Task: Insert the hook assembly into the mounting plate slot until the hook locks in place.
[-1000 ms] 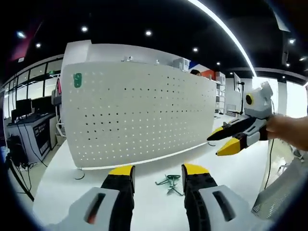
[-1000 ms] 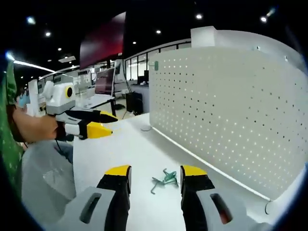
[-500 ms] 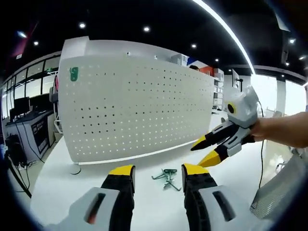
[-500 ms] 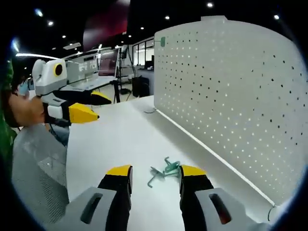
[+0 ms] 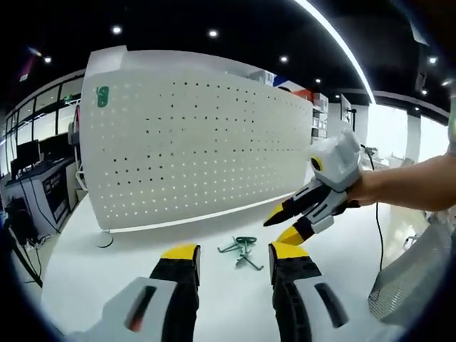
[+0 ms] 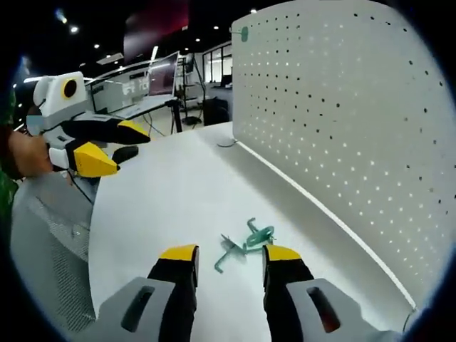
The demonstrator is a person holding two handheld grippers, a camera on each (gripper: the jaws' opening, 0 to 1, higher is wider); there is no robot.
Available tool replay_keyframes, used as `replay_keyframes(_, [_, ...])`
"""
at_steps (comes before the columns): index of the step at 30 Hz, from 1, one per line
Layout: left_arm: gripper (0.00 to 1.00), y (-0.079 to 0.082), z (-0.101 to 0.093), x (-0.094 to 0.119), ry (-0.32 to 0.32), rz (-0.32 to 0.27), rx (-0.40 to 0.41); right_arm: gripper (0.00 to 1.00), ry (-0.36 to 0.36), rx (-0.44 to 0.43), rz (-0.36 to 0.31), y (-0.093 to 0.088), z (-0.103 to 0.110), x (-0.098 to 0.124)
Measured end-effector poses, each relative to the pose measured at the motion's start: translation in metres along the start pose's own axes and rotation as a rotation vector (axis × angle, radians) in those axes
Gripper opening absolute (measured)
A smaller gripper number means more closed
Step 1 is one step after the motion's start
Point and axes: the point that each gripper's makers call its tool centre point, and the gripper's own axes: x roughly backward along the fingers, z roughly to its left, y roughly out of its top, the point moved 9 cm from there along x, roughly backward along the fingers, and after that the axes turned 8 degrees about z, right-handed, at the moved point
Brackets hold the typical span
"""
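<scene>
A small green wire hook assembly (image 5: 242, 250) lies on the white table, also seen as the hook assembly (image 6: 244, 246) in the right gripper view. Behind it stands the white perforated mounting plate (image 5: 192, 149), upright, which is the mounting plate (image 6: 356, 121) on the right of the right gripper view. My left gripper (image 5: 234, 254) is open, its yellow-tipped jaws either side of the hook and short of it. My right gripper (image 6: 222, 254) is open just before the hook. The right gripper (image 5: 288, 224) also enters the left gripper view from the right, held by a hand, hovering near the hook.
The left gripper (image 6: 107, 146) shows at the left of the right gripper view, held by a hand. A grey mesh chair back (image 5: 413, 285) stands at the table's right edge. A cable (image 5: 105, 241) lies by the plate's left foot. Office desks (image 6: 142, 100) stand behind.
Both grippers have come closer to the hook on the table. The right gripper has dropped lower and nearer the hook in the left gripper view. The hook has not moved.
</scene>
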Motion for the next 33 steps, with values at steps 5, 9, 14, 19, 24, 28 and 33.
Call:
replay_keyframes(5, [0.4,-0.005,-0.002,-0.001,-0.006,0.027,-0.004,0.33,0.009,0.004,0.018,-0.003,-0.005,-0.008])
replay_keyframes(9, [0.4,-0.008,-0.004,-0.001,-0.013,0.046,-0.011,0.32,0.014,0.005,0.037,-0.007,-0.009,-0.014])
replay_keyframes(14, [0.4,-0.012,-0.006,-0.002,-0.021,0.078,-0.015,0.32,0.019,0.001,0.055,-0.012,-0.014,-0.019])
replay_keyframes(19, [0.4,-0.015,-0.006,-0.003,-0.028,0.101,-0.016,0.3,0.024,0.021,0.075,-0.014,-0.015,-0.024])
replay_keyframes(24, [0.4,-0.019,-0.008,-0.004,-0.04,0.133,-0.023,0.29,0.035,0.033,0.081,-0.014,-0.016,-0.028])
replay_keyframes(28, [0.39,-0.022,-0.01,-0.004,-0.049,0.148,-0.021,0.27,0.042,0.046,0.085,-0.013,-0.017,-0.031])
replay_keyframes(33, [0.39,-0.025,-0.011,-0.005,-0.061,0.163,-0.019,0.23,0.055,0.071,0.093,-0.013,-0.018,-0.036])
